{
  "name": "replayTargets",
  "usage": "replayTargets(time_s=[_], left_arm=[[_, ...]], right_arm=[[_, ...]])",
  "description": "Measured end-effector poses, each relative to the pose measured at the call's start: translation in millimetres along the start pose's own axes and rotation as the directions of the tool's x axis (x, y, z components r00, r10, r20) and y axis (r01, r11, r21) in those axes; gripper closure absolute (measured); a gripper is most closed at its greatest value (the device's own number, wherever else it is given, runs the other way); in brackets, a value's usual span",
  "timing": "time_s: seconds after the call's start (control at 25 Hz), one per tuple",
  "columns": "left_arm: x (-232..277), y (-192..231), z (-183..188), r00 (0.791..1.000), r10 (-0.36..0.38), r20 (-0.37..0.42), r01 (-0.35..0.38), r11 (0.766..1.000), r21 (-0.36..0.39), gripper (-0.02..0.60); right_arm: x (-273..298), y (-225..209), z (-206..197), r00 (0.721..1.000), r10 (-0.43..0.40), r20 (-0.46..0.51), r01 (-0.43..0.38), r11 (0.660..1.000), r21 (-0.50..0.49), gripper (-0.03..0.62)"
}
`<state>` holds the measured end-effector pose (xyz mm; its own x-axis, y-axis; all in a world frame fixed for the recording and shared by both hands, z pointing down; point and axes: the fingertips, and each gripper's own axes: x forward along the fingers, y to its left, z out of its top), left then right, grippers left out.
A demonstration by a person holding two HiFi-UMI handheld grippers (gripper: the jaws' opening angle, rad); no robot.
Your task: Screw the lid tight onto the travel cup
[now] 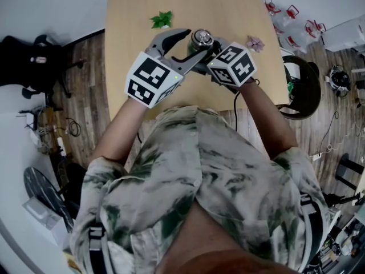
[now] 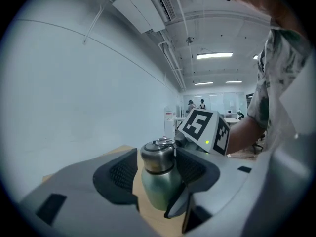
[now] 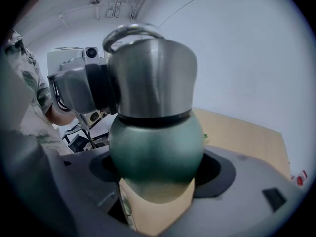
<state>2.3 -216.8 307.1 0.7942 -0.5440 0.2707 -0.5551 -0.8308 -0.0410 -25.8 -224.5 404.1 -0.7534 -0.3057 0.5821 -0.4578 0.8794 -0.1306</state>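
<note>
Short-sleeved cream shirt (image 1: pixel 228 176), blotched green. Grey left gripper (image 1: pixel 189 45) and right gripper (image 1: pixel 210 52), black-padded, each bear a white cube (image 1: pixel 151 79) of black square markers.

Bright, even indoor light; fisheye views, soft up close.
Ceiling strip lights (image 2: pixel 214 56) glowed above and behind the travel cup (image 2: pixel 159 181) in the left gripper view, and its steel lid (image 3: pixel 150 78) carried pale streaks of glare in the right gripper view. Shadows around the cup were faint. Both gripper views bent strongly and darkened to black at the corners, farthest from the cup.
</note>
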Motion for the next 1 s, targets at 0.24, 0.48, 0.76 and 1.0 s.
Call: replayTargets(time_s=[0.24, 0.48, 0.76, 1.0], left_arm=[[2.4, 1.3, 3.0, 0.999, 0.037, -0.003, -0.037, 0.999, 0.028, 0.339], [-0.2, -1.8, 0.3, 1.000, 0.011, 0.003, -0.011, 0.999, 0.031, 0.341], [-2.0, -6.5, -5.9, 0.993, -0.119, 0.019, 0.118, 0.992, 0.041, 0.342], [-7.7, -16.9, -5.2, 0.964, -0.263, 0.031, 0.261, 0.962, 0.076, 0.342]], right_arm=[[2.5, 4.3, 4.2, 1.000, 0.007, 0.002, -0.007, 1.000, -0.010, 0.197], [3.2, 8.0, 1.4, 1.000, 0.013, 0.000, -0.013, 1.000, -0.021, 0.197], [0.0, 13.8, -4.0, 0.999, 0.052, -0.004, -0.052, 0.996, -0.069, 0.197], [-5.1, 25.6, -8.3, 0.994, 0.105, -0.013, -0.106, 0.989, -0.106, 0.197]])
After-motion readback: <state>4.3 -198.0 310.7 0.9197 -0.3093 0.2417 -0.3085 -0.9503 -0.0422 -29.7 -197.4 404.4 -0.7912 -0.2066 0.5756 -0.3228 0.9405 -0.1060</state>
